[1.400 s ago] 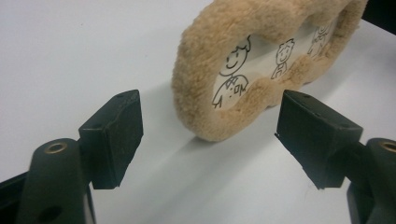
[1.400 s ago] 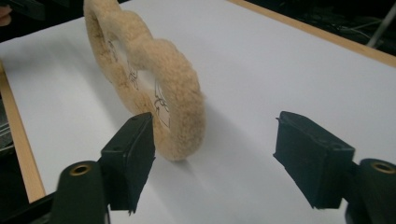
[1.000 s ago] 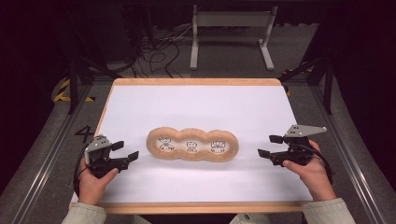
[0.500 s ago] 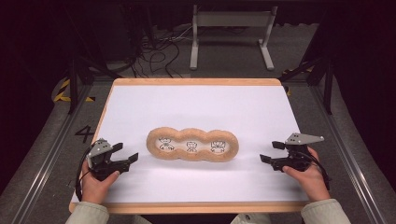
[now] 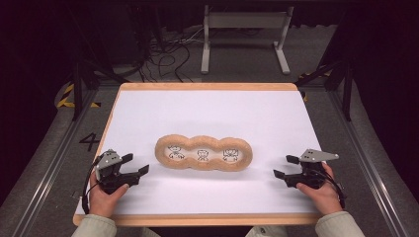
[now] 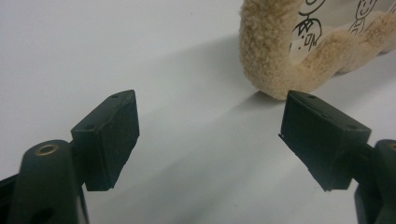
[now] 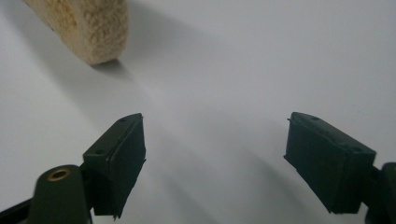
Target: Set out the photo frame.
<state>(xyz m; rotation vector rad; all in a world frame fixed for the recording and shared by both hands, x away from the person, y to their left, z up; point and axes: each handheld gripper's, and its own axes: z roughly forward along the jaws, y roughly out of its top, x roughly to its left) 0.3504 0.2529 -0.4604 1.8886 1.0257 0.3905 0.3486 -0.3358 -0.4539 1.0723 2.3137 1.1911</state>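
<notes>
A tan, fuzzy, three-lobed fabric tray (image 5: 203, 153) with small black line drawings on its white inner bottom lies flat on the white-topped desk with a light wooden rim (image 5: 207, 86), roughly midway between the left and right edges and a little nearer the front edge than the back. The left gripper (image 5: 137, 164), black with a grey plate on top and held in the person's left hand (image 5: 103, 195), sits near the front left corner of the desk, its jaws spread wide and pointing toward the left lobe of the tray, near it but not touching. In the left gripper view the two black jaw pads stand far apart with only bare white desk between them, and the tray's fleecy rounded end (image 6: 275, 51) rises just beyond the right-hand pad, one drawing visible inside. The right gripper (image 5: 286, 167), held in the person's right hand (image 5: 321, 190), rests near the front right corner, clear of the tray's right lobe, jaws likewise wide apart and empty. In the right gripper view the tray's woolly end (image 7: 88, 28) shows at the upper left, apart from the pads, casting a soft shadow on the desk.
</notes>
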